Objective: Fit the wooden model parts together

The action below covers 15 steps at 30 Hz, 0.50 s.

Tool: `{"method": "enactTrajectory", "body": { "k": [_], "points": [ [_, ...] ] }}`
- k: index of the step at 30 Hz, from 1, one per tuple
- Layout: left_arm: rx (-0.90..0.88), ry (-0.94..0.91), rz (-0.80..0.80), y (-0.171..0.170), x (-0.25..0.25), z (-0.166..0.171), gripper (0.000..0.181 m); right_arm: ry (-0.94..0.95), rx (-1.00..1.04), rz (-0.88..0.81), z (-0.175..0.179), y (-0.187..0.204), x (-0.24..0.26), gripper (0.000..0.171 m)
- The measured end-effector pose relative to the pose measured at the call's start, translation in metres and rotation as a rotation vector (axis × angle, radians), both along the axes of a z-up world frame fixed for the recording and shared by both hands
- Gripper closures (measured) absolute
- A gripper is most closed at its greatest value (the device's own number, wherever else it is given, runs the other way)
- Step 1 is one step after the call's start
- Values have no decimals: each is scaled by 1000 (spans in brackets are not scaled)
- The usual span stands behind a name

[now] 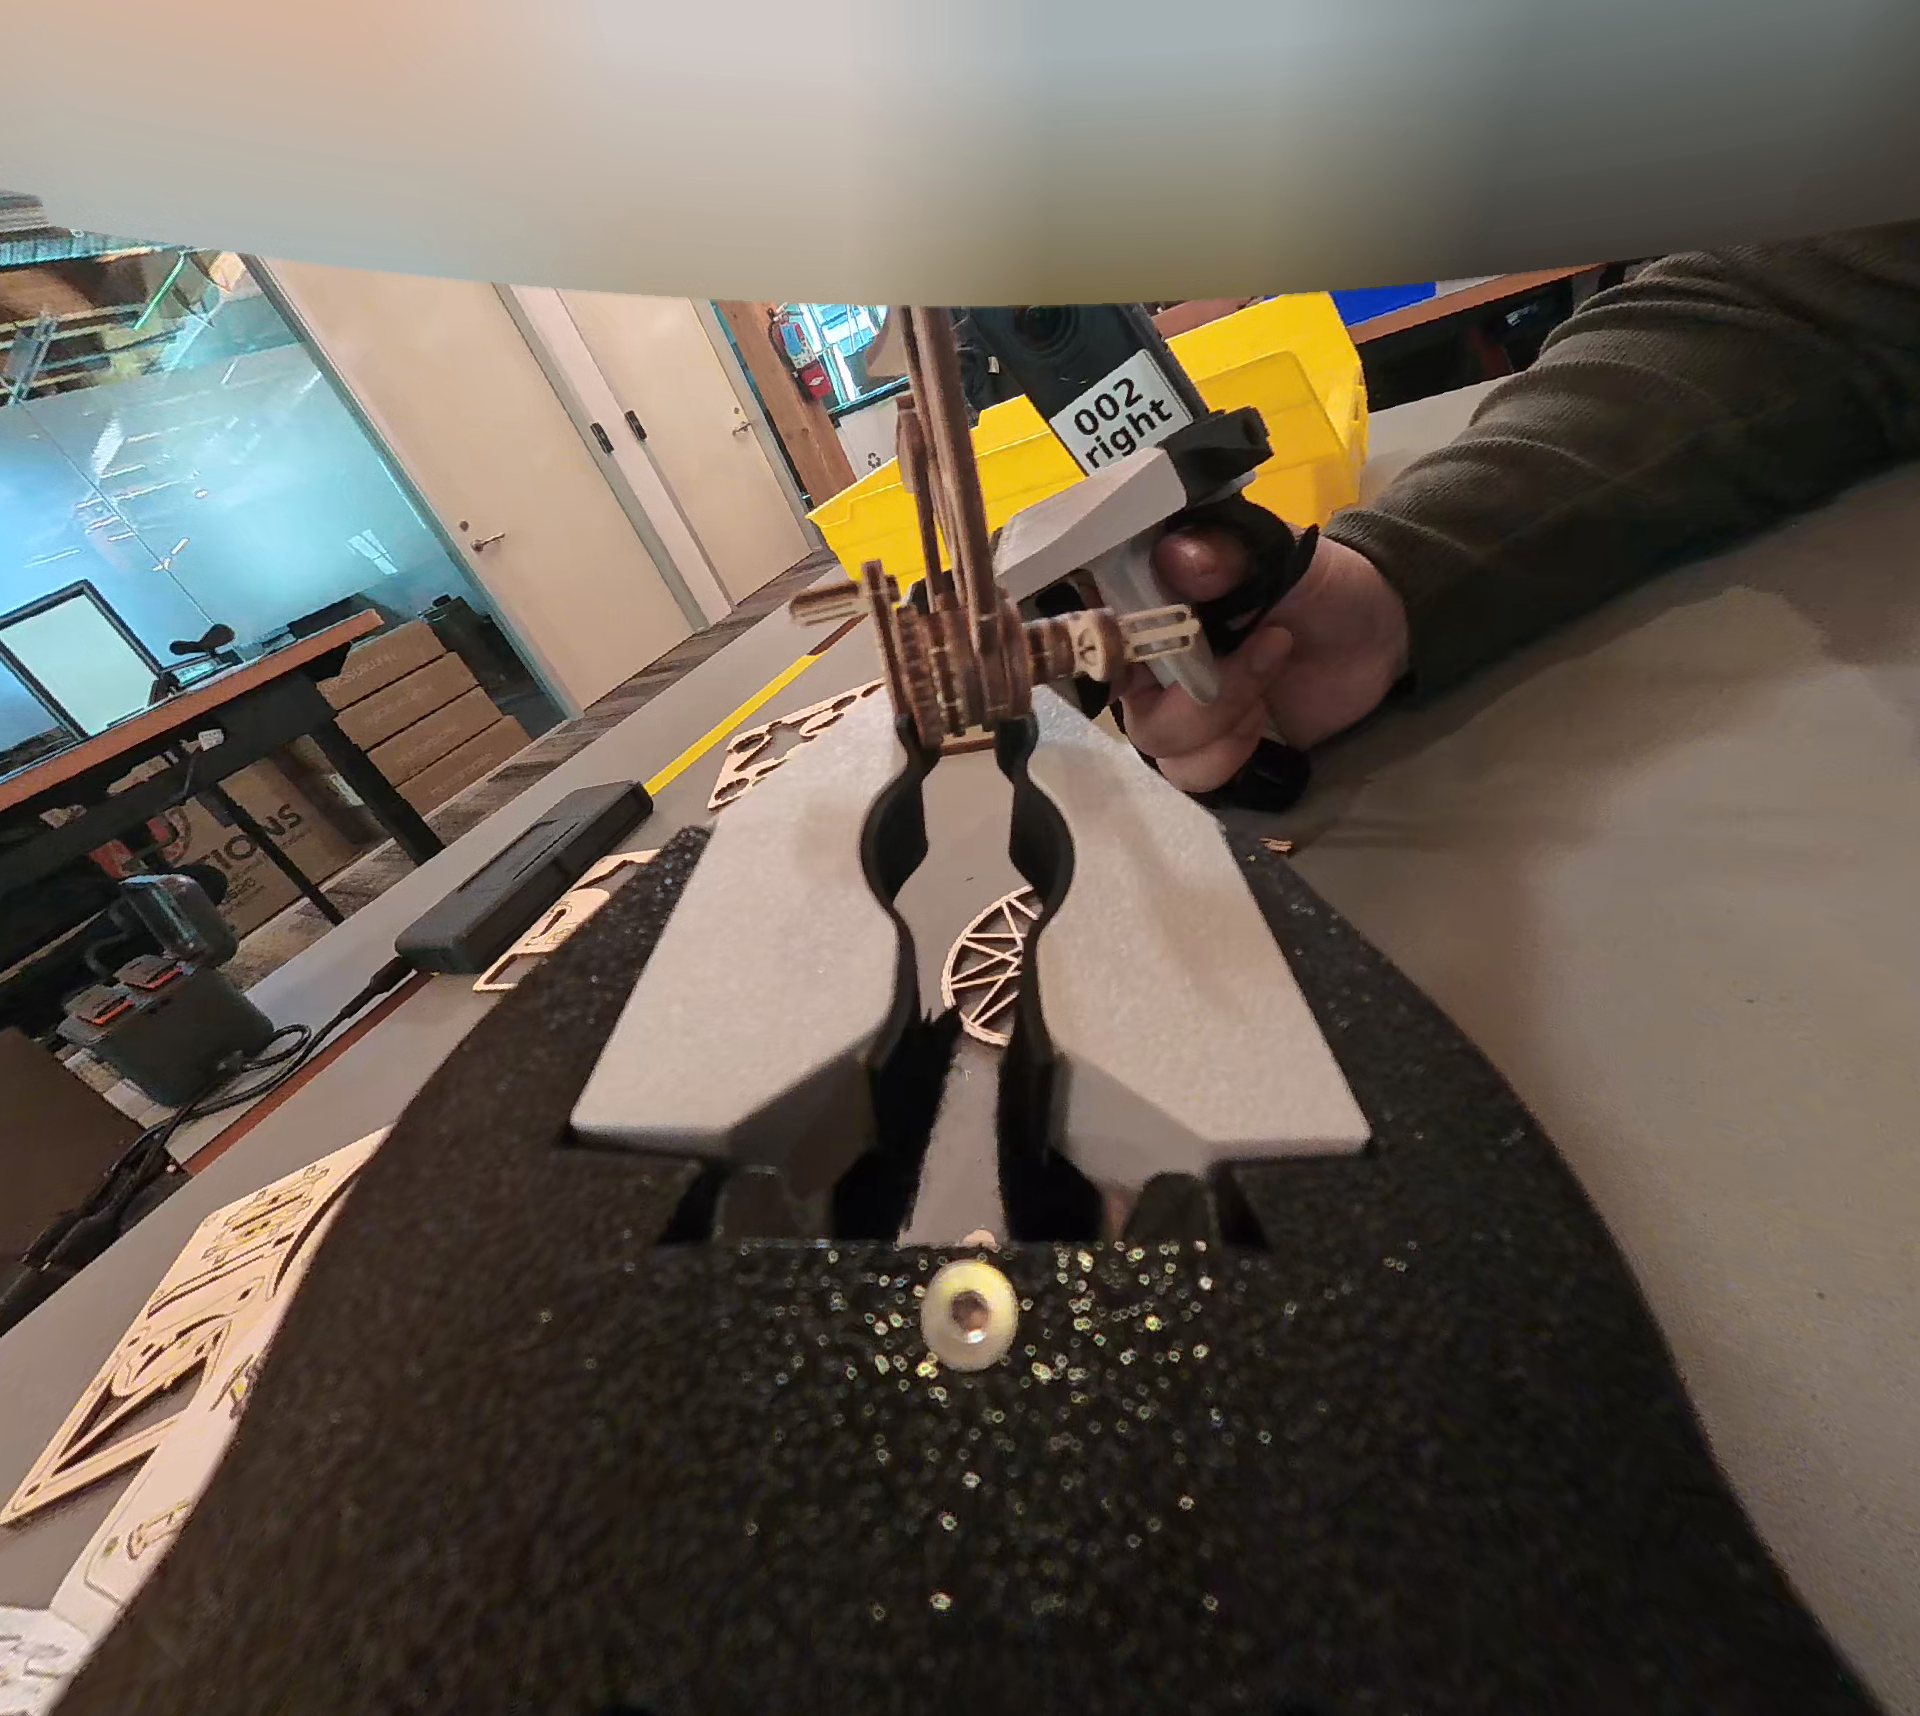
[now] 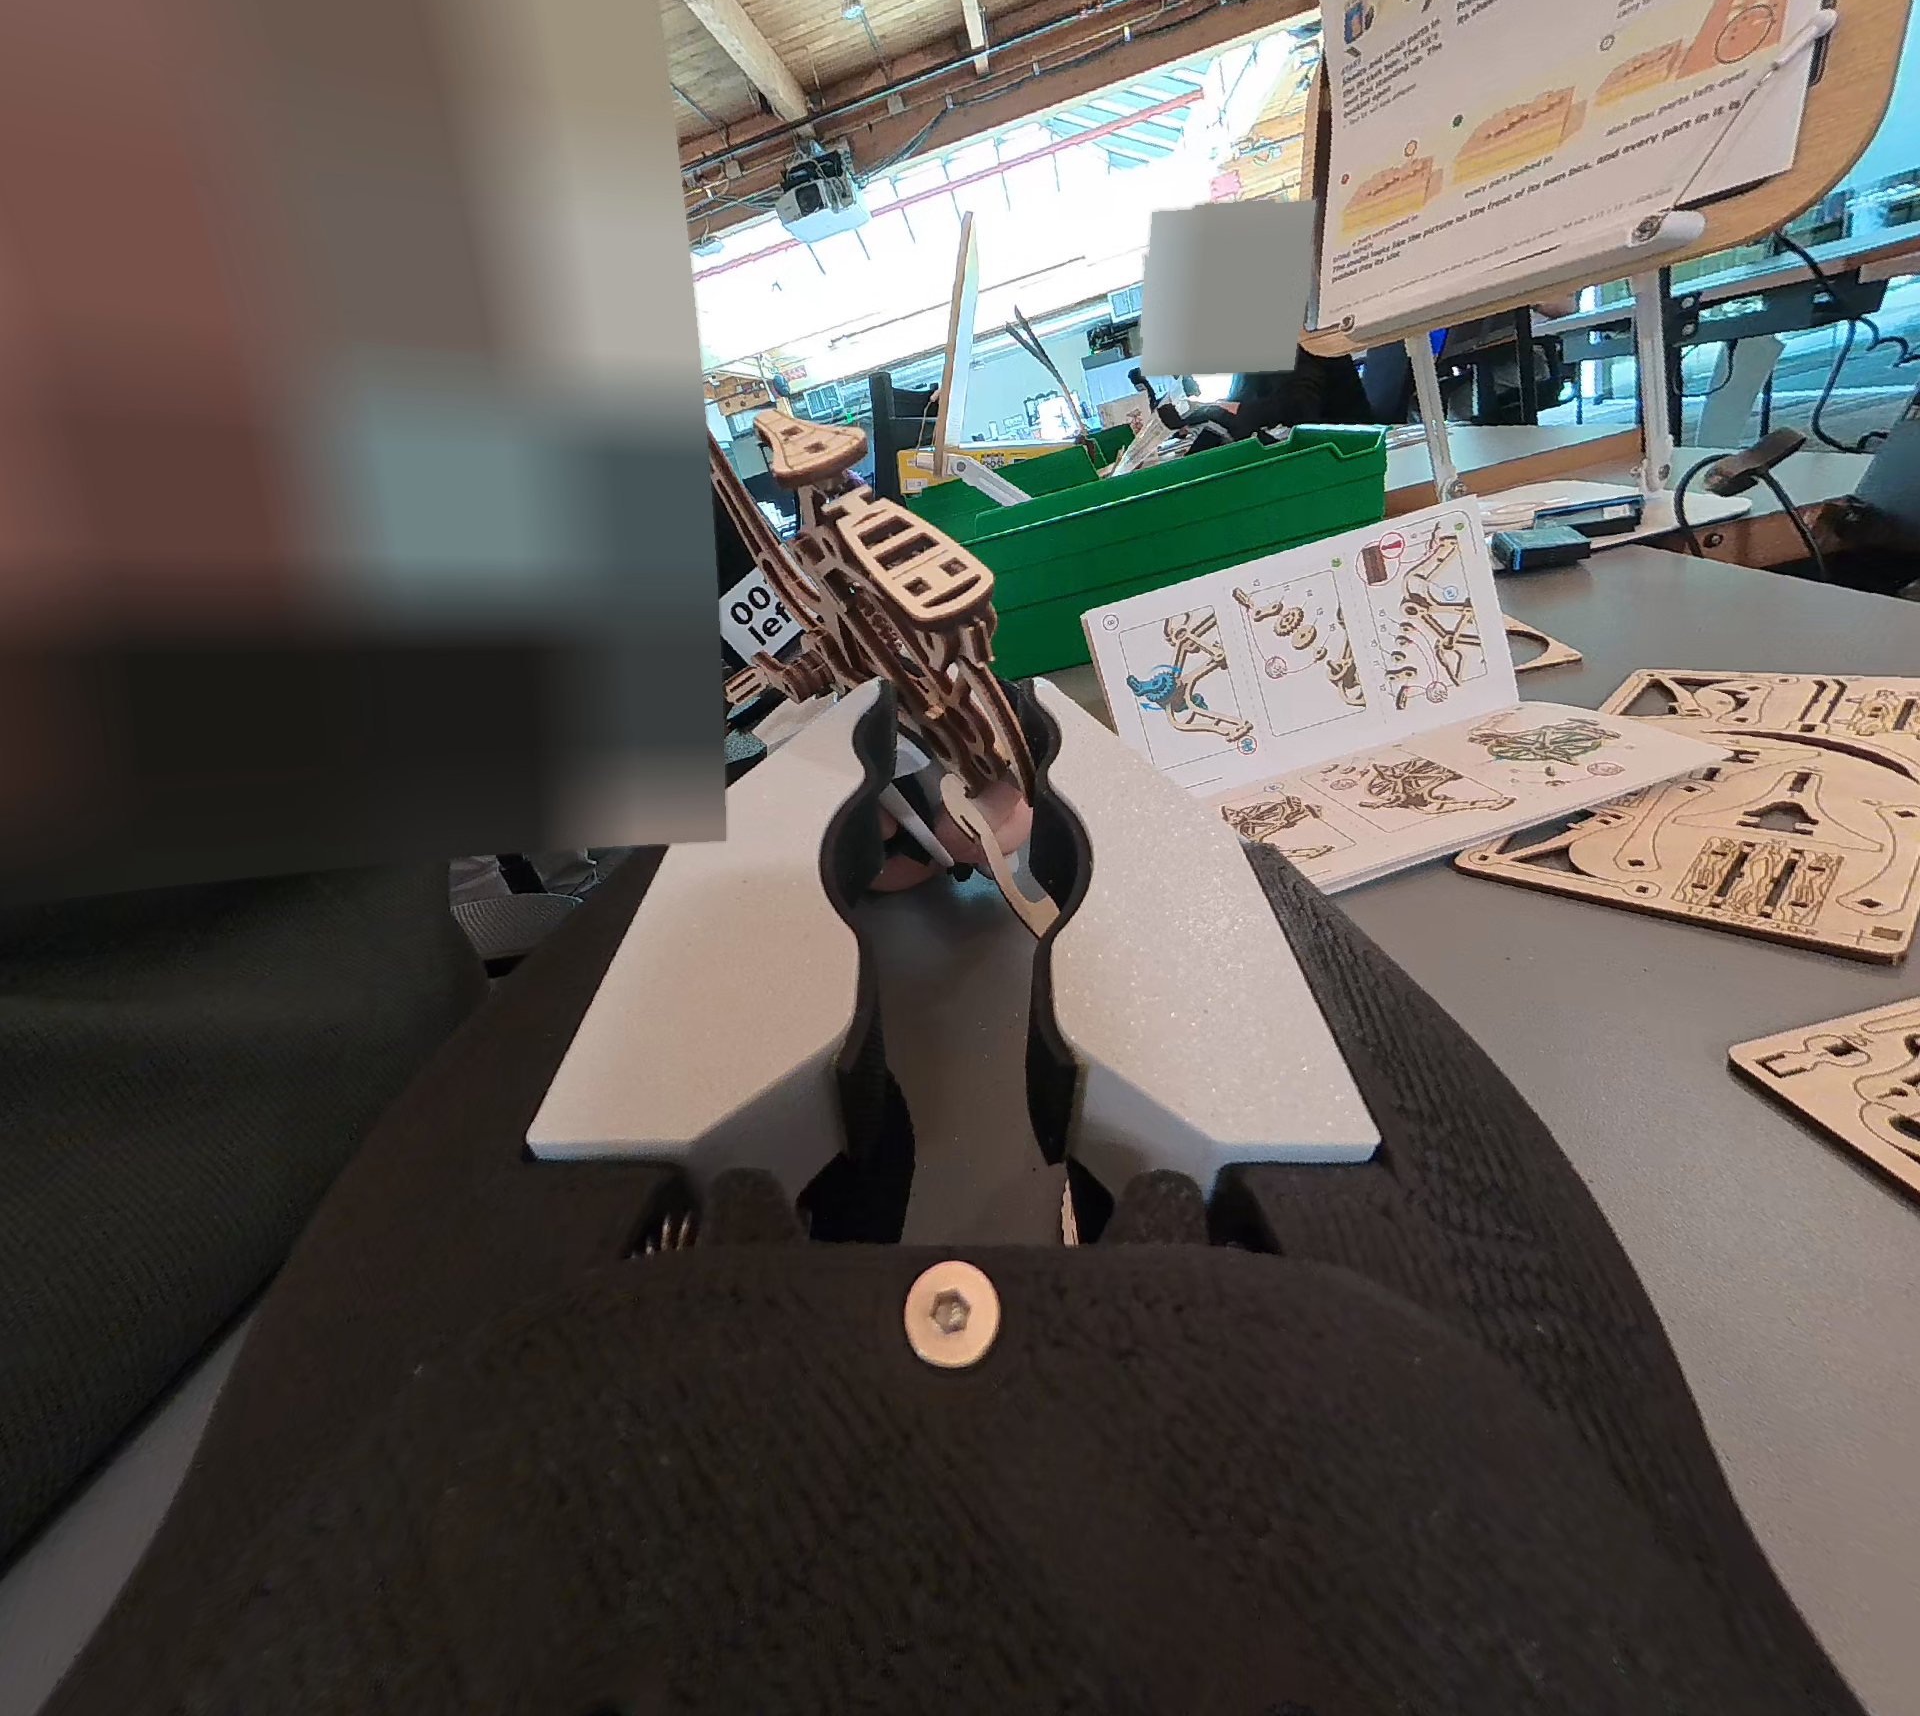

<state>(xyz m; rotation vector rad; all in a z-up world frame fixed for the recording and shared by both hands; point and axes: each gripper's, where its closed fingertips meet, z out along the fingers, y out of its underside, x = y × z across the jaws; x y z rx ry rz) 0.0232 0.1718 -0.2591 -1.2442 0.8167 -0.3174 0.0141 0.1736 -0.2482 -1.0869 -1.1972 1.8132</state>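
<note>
A partly built wooden model (image 1: pixel 951 669), with a cross axle through its base, stands upright between my left gripper's (image 1: pixel 964 736) black fingertips, which are shut on its bottom edge. Its upper part runs under the blurred patch. In the right wrist view the same model (image 2: pixel 914 586) shows a saddle on top, and its frame passes between my right gripper's (image 2: pixel 961 731) fingertips, which close on it. A thin pale strip (image 2: pixel 1003 856) hangs below the frame. The right gripper (image 1: pixel 1101 523), held by a hand, reaches the model from behind.
A yellow bin (image 1: pixel 1299 430) stands behind, a black case (image 1: pixel 530 877) and cut wooden sheets (image 1: pixel 135 1354) to the left, and a wheel-shaped piece (image 1: pixel 992 960) lies under the fingers. To the right are a green bin (image 2: pixel 1143 534), an open instruction booklet (image 2: pixel 1351 710), wooden part sheets (image 2: pixel 1766 793) and an instruction board on a stand (image 2: pixel 1558 56). The grippers are tip to tip, or close to it.
</note>
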Motion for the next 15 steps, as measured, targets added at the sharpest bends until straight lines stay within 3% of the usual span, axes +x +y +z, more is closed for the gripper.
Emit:
{"method": "enactTrajectory", "body": {
  "k": [1, 15],
  "points": [
    [-1, -1, -1, 0, 0, 0, 174, 0, 0, 0, 0, 0, 0, 151],
    [-12, -11, -10, 0, 1, 0, 173, 0, 1, 0, 0, 0, 0, 151]
  ]
}}
